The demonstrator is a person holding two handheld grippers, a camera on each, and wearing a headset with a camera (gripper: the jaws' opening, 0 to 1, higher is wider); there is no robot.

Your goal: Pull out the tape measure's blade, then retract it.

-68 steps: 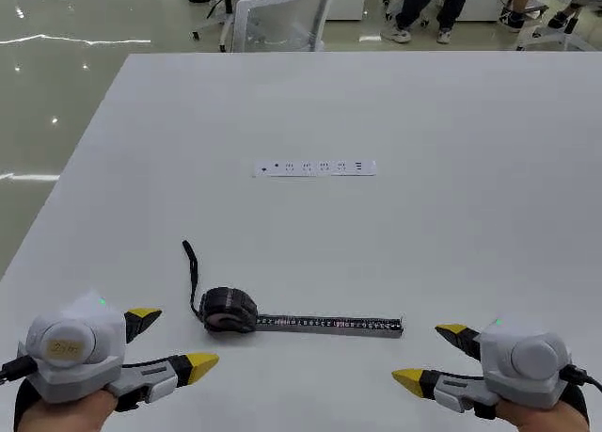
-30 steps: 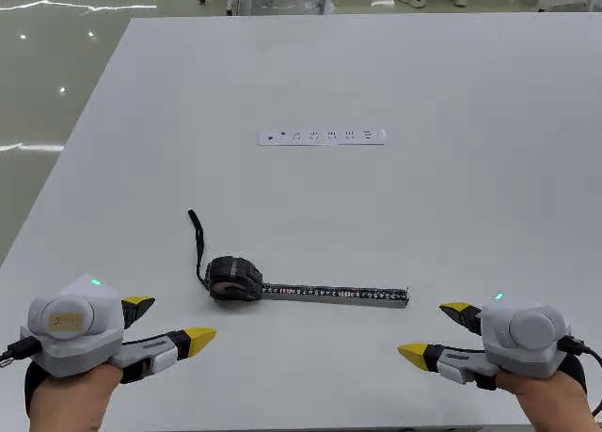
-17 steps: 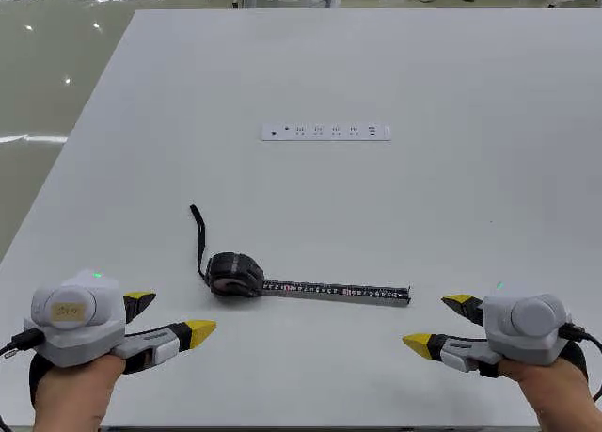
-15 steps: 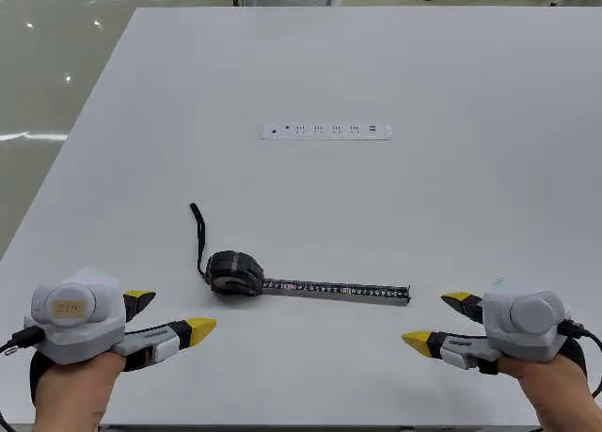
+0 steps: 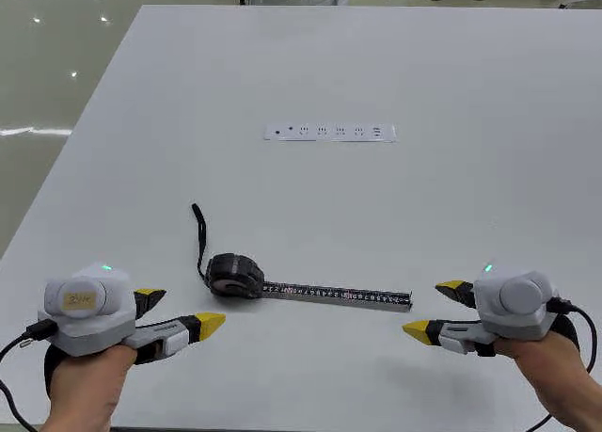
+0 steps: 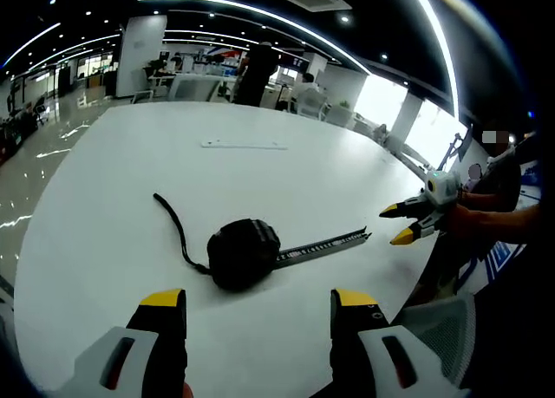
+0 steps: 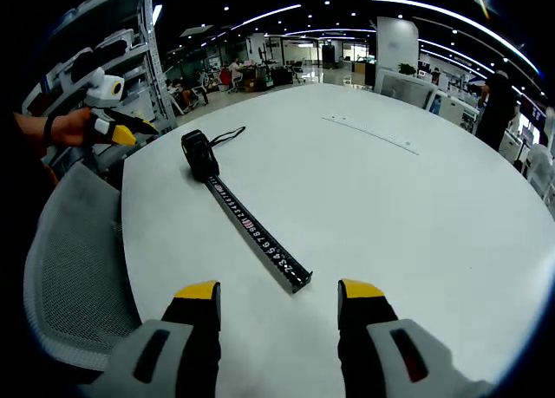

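Fingers (image 6: 165, 303) of the left gripper (image 5: 183, 307) and right gripper (image 5: 431, 308) are standing apart, gripping nothing, flanking the tape measure (image 5: 234, 275) lying on the white desk (image 5: 451, 74) near its front edge. Its blade (image 5: 339, 296) is lying pulled out and unheld, so retracting is looking like the remaining step. A power strip (image 5: 329, 132) is sitting further back, with glossy floor (image 5: 47, 74) showing beyond.

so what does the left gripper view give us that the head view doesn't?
Left gripper view adds a standing person past the far edge and a mesh chair. Head view adds the hand holding the left gripper and the glossy floor. Both show the tape measure with its blade out, the power strip, and the right gripper, open.
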